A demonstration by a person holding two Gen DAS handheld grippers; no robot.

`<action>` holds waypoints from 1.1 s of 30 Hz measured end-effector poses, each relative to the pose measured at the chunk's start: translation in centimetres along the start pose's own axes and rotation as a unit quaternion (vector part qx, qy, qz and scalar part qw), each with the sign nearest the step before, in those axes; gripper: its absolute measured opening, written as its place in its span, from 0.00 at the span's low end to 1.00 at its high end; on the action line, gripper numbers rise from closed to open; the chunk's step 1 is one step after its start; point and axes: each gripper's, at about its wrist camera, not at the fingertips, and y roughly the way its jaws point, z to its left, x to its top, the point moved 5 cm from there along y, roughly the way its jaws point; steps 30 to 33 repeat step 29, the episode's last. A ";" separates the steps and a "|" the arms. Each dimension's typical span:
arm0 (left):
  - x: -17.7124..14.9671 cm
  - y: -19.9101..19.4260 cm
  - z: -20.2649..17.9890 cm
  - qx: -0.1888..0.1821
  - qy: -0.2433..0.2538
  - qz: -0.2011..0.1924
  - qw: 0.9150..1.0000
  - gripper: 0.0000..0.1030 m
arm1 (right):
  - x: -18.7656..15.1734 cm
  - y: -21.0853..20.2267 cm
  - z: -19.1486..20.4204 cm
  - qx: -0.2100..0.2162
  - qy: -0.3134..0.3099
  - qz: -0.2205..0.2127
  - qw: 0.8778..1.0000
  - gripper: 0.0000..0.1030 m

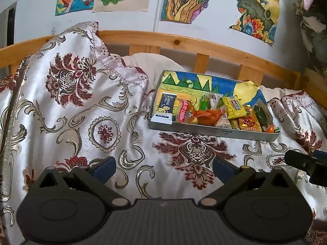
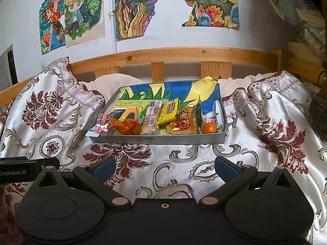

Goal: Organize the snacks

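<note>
2 grippers spread, holding nothing, above the bedspread (image 2: 163, 159).
Left gripper (image 1: 163, 168) and right gripper (image 2: 164, 167) face the tray (image 2: 159, 139); snack packets (image 2: 173, 113) overlap, labels unreadable.

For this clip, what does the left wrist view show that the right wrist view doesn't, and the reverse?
Only the left wrist view shows the whole dark blue and white sachet at the tray's left end, plus the right gripper's black tip at its frame edge. Only the right wrist view shows the blond cartoon-child drawing on the wall and the left gripper's black body, which bears printed lettering. Both show the grey metal tray of snacks on the floral satin bedspread, the small orange fruit in its right corner, and open, empty grippers.
</note>
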 end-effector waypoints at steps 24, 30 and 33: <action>-0.1 0.0 -0.1 -0.006 0.003 0.001 1.000 0.99 | -0.2 0.1 0.2 0.002 0.000 0.007 1.000 0.99; -0.2 0.0 -0.1 -0.008 0.003 0.002 1.000 0.99 | -0.5 0.2 0.3 0.003 0.001 0.011 1.000 0.99; -0.2 0.0 -0.1 -0.008 0.003 0.002 1.000 0.99 | -0.5 0.2 0.3 0.003 0.001 0.011 1.000 0.99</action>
